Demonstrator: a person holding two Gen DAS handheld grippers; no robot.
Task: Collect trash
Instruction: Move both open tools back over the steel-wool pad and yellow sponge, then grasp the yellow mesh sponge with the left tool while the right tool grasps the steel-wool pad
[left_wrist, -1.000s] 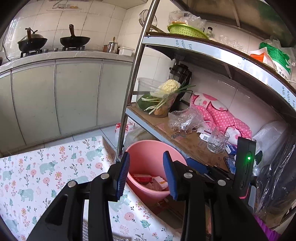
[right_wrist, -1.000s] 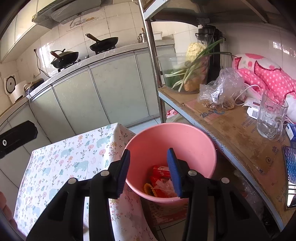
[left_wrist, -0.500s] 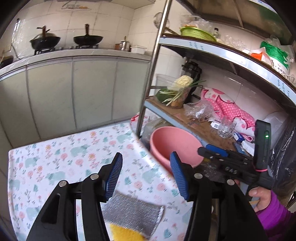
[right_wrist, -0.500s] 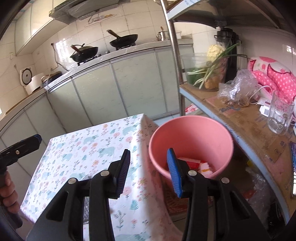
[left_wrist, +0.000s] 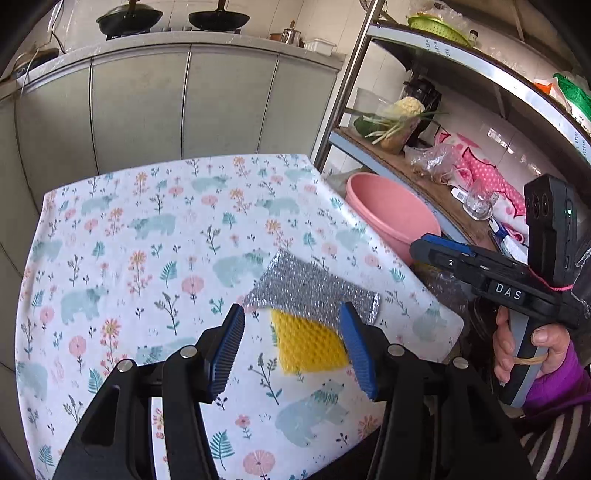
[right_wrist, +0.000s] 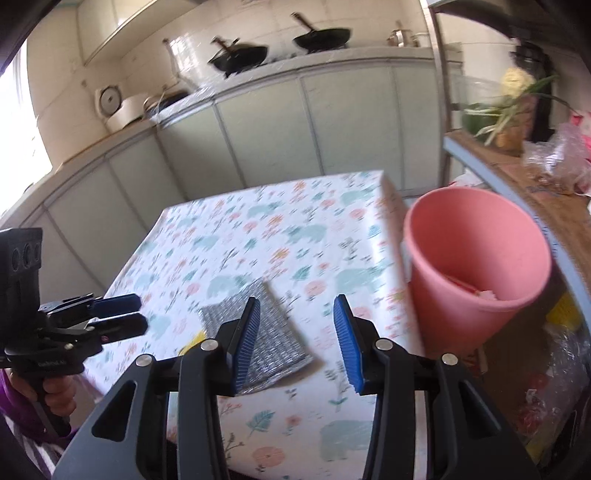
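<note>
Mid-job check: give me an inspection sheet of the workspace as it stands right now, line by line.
Surface: table under a floral cloth, bare apart from the pads.
Job's things: pink bin beside the table's edge, with some red and white trash inside; silver pad lying partly over a yellow pad on the cloth.
Clutter: shelf with vegetables, plastic bag and a glass.
Grippers: left gripper open over the pads, holding nothing; right gripper open, holding nothing.
Cables: nothing seen on the table.
Surroundings: cabinets, two woks on the counter.
</note>
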